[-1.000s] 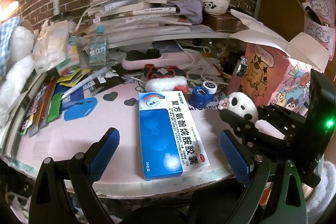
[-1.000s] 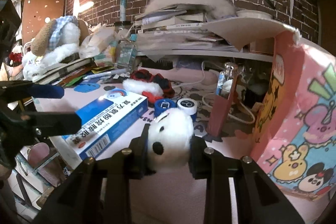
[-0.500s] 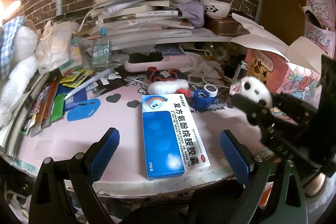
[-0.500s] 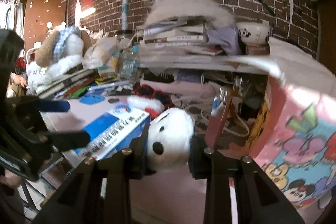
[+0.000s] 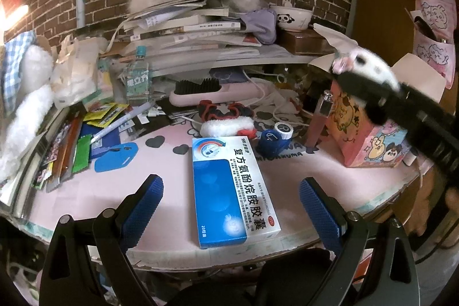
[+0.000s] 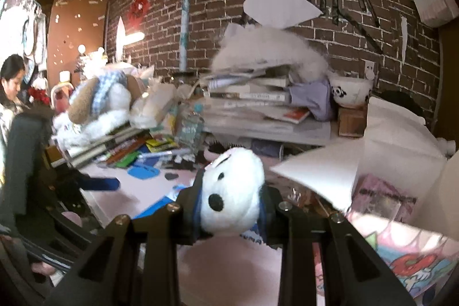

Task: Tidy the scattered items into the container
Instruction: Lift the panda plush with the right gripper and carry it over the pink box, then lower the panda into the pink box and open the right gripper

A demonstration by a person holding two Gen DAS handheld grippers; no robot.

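My right gripper (image 6: pixel 231 205) is shut on a small white panda plush (image 6: pixel 232 197) and holds it in the air over the open top of the pink cartoon box (image 5: pixel 364 134); the plush also shows in the left wrist view (image 5: pixel 364 62). My left gripper (image 5: pixel 231 200) is open and empty, low over the pink table's front edge (image 5: pixel 287 245), with a blue and white medicine box (image 5: pixel 229 188) lying flat between its fingers. A blue and white contact lens case (image 5: pixel 274 136) and a red and white fluffy item (image 5: pixel 226 125) lie behind the medicine box.
A shelf with stacked books (image 5: pixel 186 30), a panda bowl (image 5: pixel 294 16) and a fluffy white thing stands at the back. A bottle (image 5: pixel 137 79), a pink hairbrush (image 5: pixel 212 91), pens, packets and cables crowd the left and back. A person (image 6: pixel 11 93) sits far left.
My right gripper has lifted the panda plush from table level up and to the right, over the pink box. My left gripper has stayed in place, open.
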